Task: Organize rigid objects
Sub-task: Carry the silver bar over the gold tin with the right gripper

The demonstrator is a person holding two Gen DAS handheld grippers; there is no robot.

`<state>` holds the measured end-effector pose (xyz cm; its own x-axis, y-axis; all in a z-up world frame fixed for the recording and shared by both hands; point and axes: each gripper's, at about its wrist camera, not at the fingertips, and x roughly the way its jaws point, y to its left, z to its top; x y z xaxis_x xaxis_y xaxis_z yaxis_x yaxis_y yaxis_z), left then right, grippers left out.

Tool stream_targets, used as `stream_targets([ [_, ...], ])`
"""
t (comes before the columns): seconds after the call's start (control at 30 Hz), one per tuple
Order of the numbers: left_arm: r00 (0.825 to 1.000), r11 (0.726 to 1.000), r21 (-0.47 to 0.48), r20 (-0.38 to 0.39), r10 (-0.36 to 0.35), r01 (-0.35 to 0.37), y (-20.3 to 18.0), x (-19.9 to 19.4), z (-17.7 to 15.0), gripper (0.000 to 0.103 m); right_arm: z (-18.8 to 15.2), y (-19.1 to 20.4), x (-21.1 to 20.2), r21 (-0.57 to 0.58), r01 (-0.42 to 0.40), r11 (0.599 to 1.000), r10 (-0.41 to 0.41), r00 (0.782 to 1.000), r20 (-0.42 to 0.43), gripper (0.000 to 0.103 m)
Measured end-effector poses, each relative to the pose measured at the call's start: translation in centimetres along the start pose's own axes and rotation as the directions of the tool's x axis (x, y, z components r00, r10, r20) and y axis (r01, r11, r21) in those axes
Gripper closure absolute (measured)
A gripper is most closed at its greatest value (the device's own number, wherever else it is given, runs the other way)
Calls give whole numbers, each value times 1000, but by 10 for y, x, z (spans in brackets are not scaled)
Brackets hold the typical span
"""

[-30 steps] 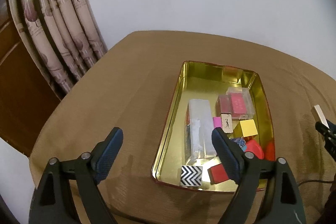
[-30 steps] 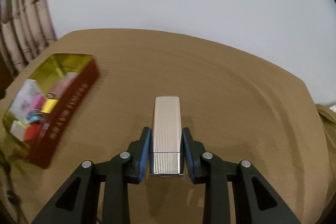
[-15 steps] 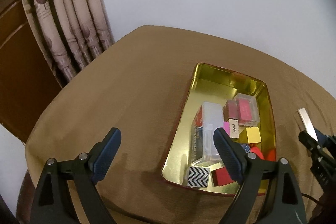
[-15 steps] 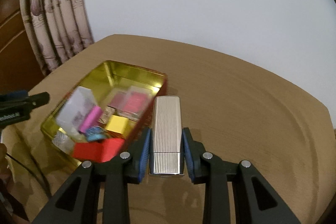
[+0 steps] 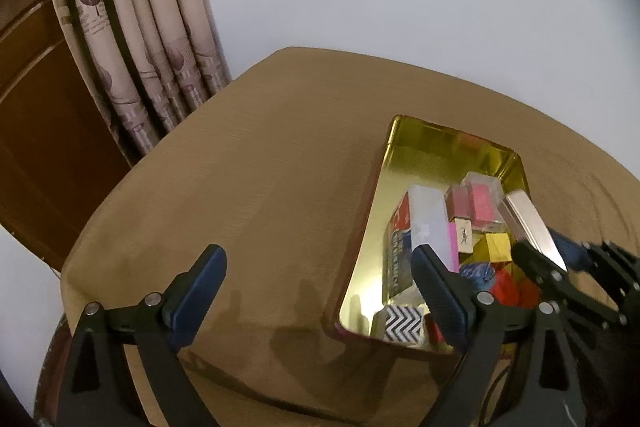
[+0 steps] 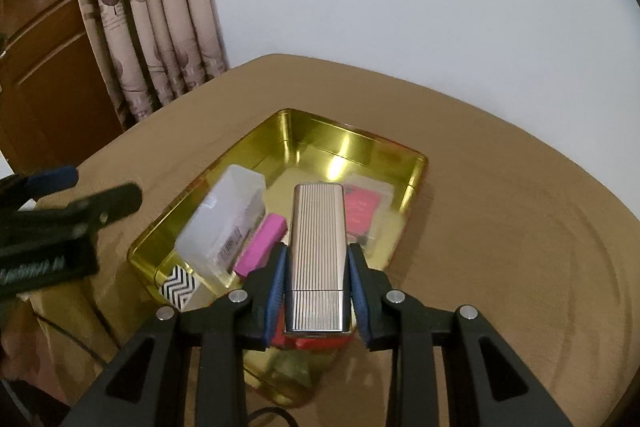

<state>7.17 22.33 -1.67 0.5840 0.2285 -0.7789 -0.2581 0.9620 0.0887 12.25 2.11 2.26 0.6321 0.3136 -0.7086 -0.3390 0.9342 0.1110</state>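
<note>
One ribbed metal case poised over the gold tin

Right gripper (image 6: 316,291): blue pads clamped on the two long sides of a slim, ribbed, champagne-coloured metal case (image 6: 318,247). Long axis running straight out along the fingers, far end tipped down over the open, gold-lined rectangular tin with red outer walls (image 6: 352,143). Held clear of the contents, above the tin's near right part. Bare gold floor only at the far end, straight ahead along that axis; judged the likeliest landing spot.

Left gripper (image 5: 320,287): empty, jaws wide apart and just been opening, nothing between them. Hovering over the tan cloth-covered table (image 5: 260,167), at the tin's near left edge. Right hand plainly the nearer to the drop.

Tin contents packed toward the near end:
- frosted translucent plastic box (image 6: 224,223), rounded corners
- glossy magenta block (image 6: 262,245)
- clear case with pink insert (image 6: 362,211)
- black-and-white chevron cube (image 6: 180,285)
- gold foil cube (image 5: 498,247)
- red pieces (image 5: 506,285), shape unclear

All hard-sided; mirror-smooth tin walls.
</note>
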Motion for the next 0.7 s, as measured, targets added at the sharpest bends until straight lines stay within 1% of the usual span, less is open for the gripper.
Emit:
stream_targets([
  [0.27,1000,1000,-21,-14,-3,3,2,1,-1,10,10,4,28,6,15,1000,-14,999,-33,73],
  [0.43,1000,1000,-23,-15,-1,1,3,1,-1,10,9,1,46,6,30,1000,-30,997,-70,73],
  [0.7,999,1000,-12,-31,-11,11,1,5,0,10,8,-2,64,18,39,999,-38,995,-93,73],
])
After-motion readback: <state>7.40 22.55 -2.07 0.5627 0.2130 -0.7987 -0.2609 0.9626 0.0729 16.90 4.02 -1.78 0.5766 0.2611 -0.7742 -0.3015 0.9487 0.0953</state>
